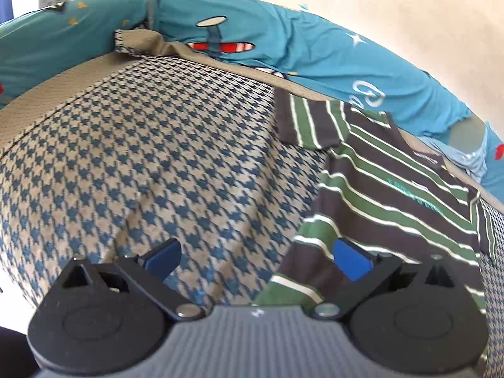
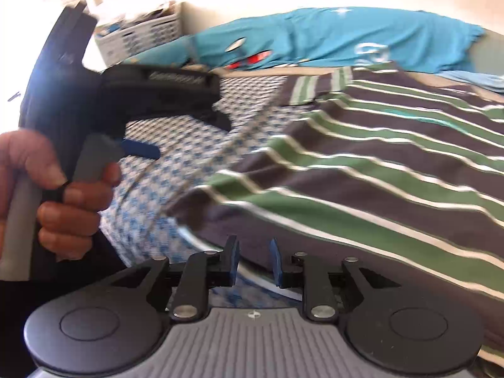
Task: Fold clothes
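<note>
A brown shirt with green and white stripes [image 1: 393, 189] lies spread on the right of the bed. My left gripper [image 1: 258, 261] is open wide just above the bed, its right pad [image 1: 352, 263] over the shirt's left edge and its left pad over bare bedspread. In the right wrist view the striped shirt [image 2: 378, 163] fills the right side. My right gripper [image 2: 254, 263] hangs low over the shirt's near hem, its jaws a narrow gap apart with nothing clearly pinched. A hand [image 2: 63, 204] holds the left gripper [image 2: 186, 137] at the left.
The bed has a beige and blue houndstooth cover [image 1: 157, 157]. A teal cloth with aeroplane prints [image 1: 283, 47] lies bunched along the far side against the pale wall. A white perforated basket [image 2: 138, 34] stands beyond the bed at the left.
</note>
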Tool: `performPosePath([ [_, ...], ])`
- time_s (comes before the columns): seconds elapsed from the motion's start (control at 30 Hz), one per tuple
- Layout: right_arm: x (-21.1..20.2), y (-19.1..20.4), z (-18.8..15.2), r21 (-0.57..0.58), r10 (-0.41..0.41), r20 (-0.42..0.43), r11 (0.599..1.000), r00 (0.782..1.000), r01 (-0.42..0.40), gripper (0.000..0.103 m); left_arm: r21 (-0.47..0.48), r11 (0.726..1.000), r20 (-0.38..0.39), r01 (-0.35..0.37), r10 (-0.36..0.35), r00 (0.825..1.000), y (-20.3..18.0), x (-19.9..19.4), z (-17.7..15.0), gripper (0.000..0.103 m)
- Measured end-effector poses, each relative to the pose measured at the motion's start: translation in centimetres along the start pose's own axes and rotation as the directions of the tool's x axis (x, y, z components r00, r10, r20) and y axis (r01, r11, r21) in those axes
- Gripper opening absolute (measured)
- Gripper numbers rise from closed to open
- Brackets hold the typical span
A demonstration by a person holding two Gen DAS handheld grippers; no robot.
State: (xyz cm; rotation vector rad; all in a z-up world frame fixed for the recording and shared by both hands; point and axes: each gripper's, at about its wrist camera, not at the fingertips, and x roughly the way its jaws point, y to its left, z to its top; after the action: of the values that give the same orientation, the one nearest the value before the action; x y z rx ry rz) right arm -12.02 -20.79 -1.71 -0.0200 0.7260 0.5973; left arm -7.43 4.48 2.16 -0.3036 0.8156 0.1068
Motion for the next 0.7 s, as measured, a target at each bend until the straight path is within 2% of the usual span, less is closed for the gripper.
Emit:
performPosePath([
  [0.23,-3.1,-2.3,-1.0,-0.005,-0.084,0.018,0.996,0.996,0.084,0.028,0.053,0.999,-0.025,0.004,-0.003,1.0,-1.6,0.7,-0.9,0.103],
  [0.37,-4.1,-2.0,-1.7,-0.11,-0.129,0.015,0.985,0.992,0.13,0.03,0.08,0.997,-0.036,0.01,-0.007,0.999,-2.3,0.9,-1.3,0.103],
  [0.47,-4.4,-1.4,-2.4,-0.197,-0.168,0.023,0.966,0.985,0.17,0.035,0.094,0.995,-0.051,0.024,-0.02,0.998,-2.9,1.1,-1.7,0.103],
  [0.7,-3.7,-1.0,-3.3,-0.282,-0.21,0.023,0.937,0.978,0.207,0.036,0.117,0.992,-0.071,0.036,-0.028,0.997,-3.8,1.5,-2.1,0.103],
])
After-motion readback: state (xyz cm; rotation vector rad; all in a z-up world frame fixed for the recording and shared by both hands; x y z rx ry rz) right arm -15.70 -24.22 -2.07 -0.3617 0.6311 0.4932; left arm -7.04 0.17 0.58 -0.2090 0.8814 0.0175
